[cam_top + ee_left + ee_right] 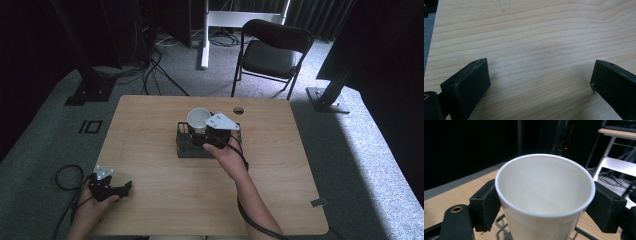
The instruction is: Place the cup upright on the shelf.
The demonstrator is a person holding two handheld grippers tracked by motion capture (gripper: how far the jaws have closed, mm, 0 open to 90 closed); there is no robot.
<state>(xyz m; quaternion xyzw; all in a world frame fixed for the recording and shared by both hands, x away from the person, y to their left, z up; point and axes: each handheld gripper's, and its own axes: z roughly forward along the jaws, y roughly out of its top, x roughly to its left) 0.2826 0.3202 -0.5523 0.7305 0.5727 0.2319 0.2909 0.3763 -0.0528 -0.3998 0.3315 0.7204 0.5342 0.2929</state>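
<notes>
Left gripper (116, 189) fingers spread, resting on table (165, 200); right gripper (544, 202) fingers grasping white cup (544, 192) over black rack (186, 146).

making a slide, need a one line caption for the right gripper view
Right gripper closed on an empty white paper cup above a black wire rack on the wooden table.

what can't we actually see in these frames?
- Cup bottom: right gripper view, cut off by the lower edge.
- Rack contents: high view, hidden by the hand and right gripper.
- Left gripper jaw gap: high view, too small.
</notes>
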